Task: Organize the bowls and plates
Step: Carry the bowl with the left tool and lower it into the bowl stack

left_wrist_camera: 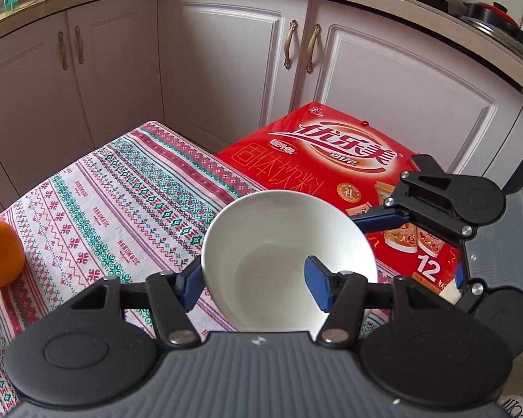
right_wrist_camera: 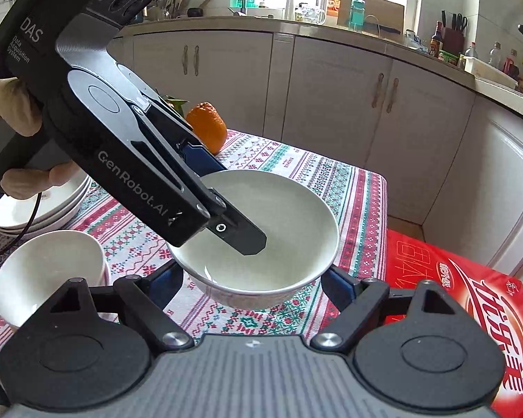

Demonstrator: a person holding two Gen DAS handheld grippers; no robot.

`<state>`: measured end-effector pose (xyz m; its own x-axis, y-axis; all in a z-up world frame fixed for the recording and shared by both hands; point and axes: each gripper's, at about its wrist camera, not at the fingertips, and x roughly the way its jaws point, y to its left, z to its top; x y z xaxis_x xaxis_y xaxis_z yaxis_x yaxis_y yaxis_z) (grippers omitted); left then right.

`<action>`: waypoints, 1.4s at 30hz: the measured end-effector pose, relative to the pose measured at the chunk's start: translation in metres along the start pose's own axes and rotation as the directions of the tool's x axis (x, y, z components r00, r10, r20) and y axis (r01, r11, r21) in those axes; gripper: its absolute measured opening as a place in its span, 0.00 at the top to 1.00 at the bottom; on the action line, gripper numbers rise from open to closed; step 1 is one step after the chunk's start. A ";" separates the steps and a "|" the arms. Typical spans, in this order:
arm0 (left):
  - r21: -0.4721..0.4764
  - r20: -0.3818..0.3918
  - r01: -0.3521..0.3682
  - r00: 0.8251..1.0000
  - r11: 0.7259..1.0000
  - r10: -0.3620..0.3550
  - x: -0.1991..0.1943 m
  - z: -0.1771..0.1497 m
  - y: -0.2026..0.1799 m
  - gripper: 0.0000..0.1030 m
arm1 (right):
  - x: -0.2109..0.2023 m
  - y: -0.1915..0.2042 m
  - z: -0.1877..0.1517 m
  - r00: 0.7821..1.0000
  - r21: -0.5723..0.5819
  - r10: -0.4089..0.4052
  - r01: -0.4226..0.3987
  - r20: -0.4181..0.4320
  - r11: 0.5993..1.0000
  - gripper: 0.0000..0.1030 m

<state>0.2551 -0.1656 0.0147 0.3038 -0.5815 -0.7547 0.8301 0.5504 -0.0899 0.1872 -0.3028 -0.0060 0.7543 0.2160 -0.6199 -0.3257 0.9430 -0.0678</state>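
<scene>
A white bowl [left_wrist_camera: 261, 244] [right_wrist_camera: 279, 216] hangs tilted a little above the patterned tablecloth [right_wrist_camera: 348, 191]. My left gripper [left_wrist_camera: 252, 284] [right_wrist_camera: 237, 209] is shut on its wall, one blue pad outside the bowl and the other inside. My right gripper [right_wrist_camera: 252, 284] reaches in from the opposite side, its blue pads against the bowl's lower outer wall on either side. In the left wrist view one of its blue fingers [left_wrist_camera: 380, 216] meets the bowl's far right rim; the other finger is mostly hidden.
A second white bowl [right_wrist_camera: 48, 271] and a stack of white plates [right_wrist_camera: 42, 205] sit at the table's left. An orange [right_wrist_camera: 207, 127] [left_wrist_camera: 0, 250] rests at a far corner. A red carton [left_wrist_camera: 331, 160] [right_wrist_camera: 470, 306] stands beside the table, with white cabinets [left_wrist_camera: 226, 69] behind.
</scene>
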 end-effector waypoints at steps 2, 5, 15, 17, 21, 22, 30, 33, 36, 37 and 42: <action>-0.003 0.005 -0.009 1.000 1.000 0.009 -0.011 -0.005 -0.003 0.43 | -0.007 0.008 0.000 1.000 -0.006 0.010 -0.010 0.003 1.000 0.13; -0.005 0.014 -0.025 1.000 1.000 0.025 -0.026 -0.013 -0.007 0.43 | -0.016 0.019 0.002 1.000 -0.021 0.020 -0.020 0.009 1.000 0.13; -0.042 0.039 -0.068 0.997 0.997 0.069 -0.065 -0.039 -0.011 0.43 | -0.040 0.055 0.009 0.997 -0.071 0.066 -0.063 0.030 0.995 0.13; -0.047 0.040 -0.080 0.996 0.996 0.081 -0.072 -0.043 -0.012 0.42 | -0.043 0.061 0.009 0.997 -0.079 0.074 -0.072 0.034 0.994 0.13; -0.057 0.045 -0.101 0.994 0.993 0.104 -0.085 -0.053 -0.014 0.42 | -0.047 0.072 0.011 0.994 -0.092 0.098 -0.094 0.043 0.991 0.13; -0.063 0.045 -0.106 0.993 0.992 0.109 -0.087 -0.055 -0.014 0.42 | -0.047 0.074 0.012 0.994 -0.093 0.105 -0.100 0.043 0.991 0.13; -0.107 0.029 -0.128 0.991 0.986 0.132 -0.099 -0.077 -0.016 0.42 | -0.046 0.091 0.009 0.986 -0.095 0.164 -0.161 0.029 0.982 0.13; -0.112 0.025 -0.137 0.990 0.984 0.141 -0.102 -0.085 -0.017 0.42 | -0.046 0.097 0.006 0.983 -0.095 0.185 -0.182 0.022 0.979 0.13; -0.120 0.019 -0.145 0.989 0.982 0.148 -0.103 -0.094 -0.018 0.42 | -0.046 0.102 0.002 0.980 -0.096 0.201 -0.199 0.012 0.975 0.13; -0.125 0.015 -0.146 0.989 0.981 0.149 -0.103 -0.096 -0.018 0.42 | -0.044 0.103 0.001 0.979 -0.096 0.205 -0.203 0.007 0.974 0.13; -0.152 0.008 -0.137 0.990 0.979 0.139 -0.101 -0.108 -0.016 0.42 | -0.041 0.109 -0.006 0.976 -0.099 0.219 -0.219 -0.011 0.971 0.13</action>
<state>0.1602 -0.0510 0.0225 0.4203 -0.5039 -0.7546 0.7002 0.7090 -0.0835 0.1176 -0.2107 0.0078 0.6583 0.4145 -0.6284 -0.5377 0.8431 -0.0071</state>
